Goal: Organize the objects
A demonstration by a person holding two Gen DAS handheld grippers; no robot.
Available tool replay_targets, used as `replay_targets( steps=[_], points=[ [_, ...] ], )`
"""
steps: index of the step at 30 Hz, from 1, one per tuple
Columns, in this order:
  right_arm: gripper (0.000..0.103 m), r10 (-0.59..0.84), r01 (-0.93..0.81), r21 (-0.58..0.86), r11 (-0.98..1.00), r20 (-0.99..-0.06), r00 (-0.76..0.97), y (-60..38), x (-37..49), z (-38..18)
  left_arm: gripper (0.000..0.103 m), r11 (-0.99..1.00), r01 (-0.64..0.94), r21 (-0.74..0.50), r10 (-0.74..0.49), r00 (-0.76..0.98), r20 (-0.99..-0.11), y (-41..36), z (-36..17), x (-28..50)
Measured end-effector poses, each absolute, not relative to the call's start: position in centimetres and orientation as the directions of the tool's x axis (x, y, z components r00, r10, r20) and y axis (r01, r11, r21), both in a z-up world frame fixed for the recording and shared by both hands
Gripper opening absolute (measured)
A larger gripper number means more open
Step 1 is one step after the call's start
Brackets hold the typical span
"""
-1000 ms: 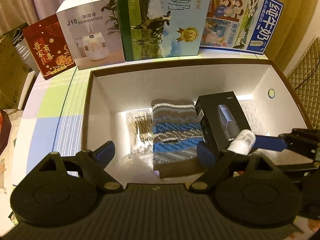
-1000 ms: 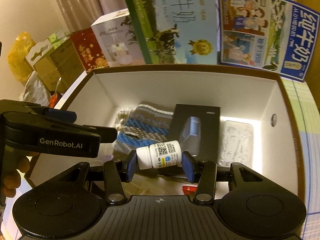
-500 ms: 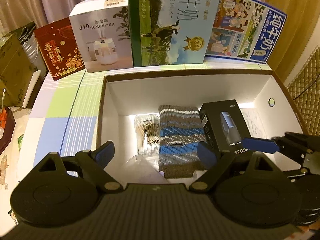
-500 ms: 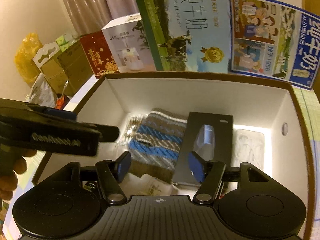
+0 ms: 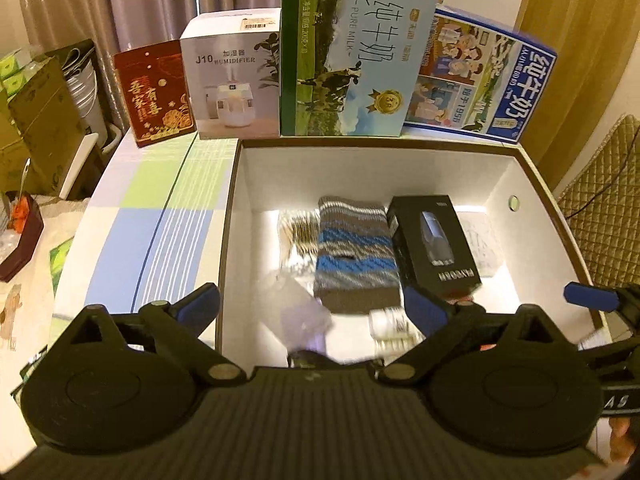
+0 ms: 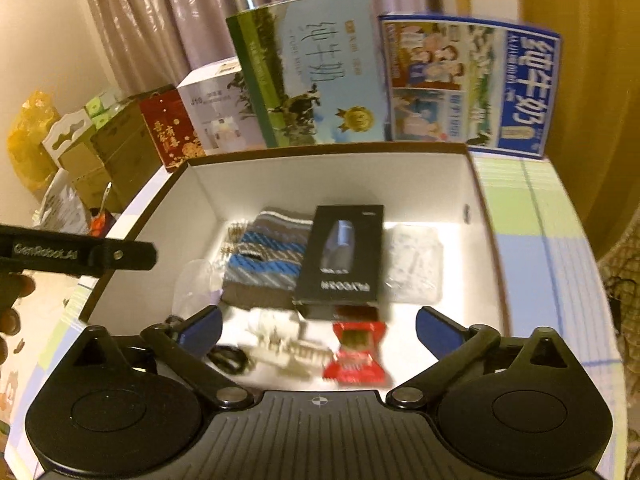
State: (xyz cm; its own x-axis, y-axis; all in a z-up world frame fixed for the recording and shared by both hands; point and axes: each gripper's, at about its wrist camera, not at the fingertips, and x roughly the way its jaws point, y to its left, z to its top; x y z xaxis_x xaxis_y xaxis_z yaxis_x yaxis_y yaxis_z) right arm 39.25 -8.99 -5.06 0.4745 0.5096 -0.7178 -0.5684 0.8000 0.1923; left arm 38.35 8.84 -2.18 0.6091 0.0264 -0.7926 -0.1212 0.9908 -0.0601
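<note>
Holding both grippers over the near edge of the open box (image 6: 332,176), we keep each one spread wide with nothing between its blue pads. Our right gripper (image 6: 318,326) hangs above the box's near floor; our left gripper (image 5: 312,306) straddles the near left wall, one finger outside over the tablecloth (image 5: 156,208), the other inside.

Nearest inside the box, the small white bottle (image 5: 390,322) lies on its side, blurred, beside a red wrapped packet (image 6: 356,356) and a black cable loop (image 6: 228,356). A clear plastic piece (image 5: 298,308) sits just left of them. In the right wrist view the left gripper's black arm crosses the left side of the frame, with fingers of a hand (image 6: 18,300) below it.

Farther in, four things lie side by side across the box floor: a pack of cotton swabs (image 5: 298,232) at the left, a striped knit cloth (image 5: 354,248), a black product box (image 5: 434,244) touching the cloth's right edge, and a pale plastic packet (image 5: 480,240) at the far right.

Beyond the box, cartons stand in a row on the table: a red gift box (image 5: 154,96), a white humidifier box (image 5: 232,84), a tall green milk carton (image 5: 352,60) and a blue milk carton (image 5: 480,80). Curtains (image 5: 120,0) hang behind them.
</note>
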Motion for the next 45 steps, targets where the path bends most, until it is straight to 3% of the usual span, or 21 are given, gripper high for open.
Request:
replay_targets(
  steps=[23,45],
  points=[
    [0.101,0.517,-0.56,0.235,0.795,-0.745,0.421,-19.6,28.7,-3.1,0.097,0.981,-0.186,-0.052,0.074,0.614,-0.786,1.5,-0.2,21.0],
    [0.101,0.504,-0.557,0.218,0.802,-0.747,0.433,-18.9,19.3,-1.8,0.097,0.987,-0.135,-0.087,0.014,0.613,-0.79,2.1,0.2,11.6]
  ],
)
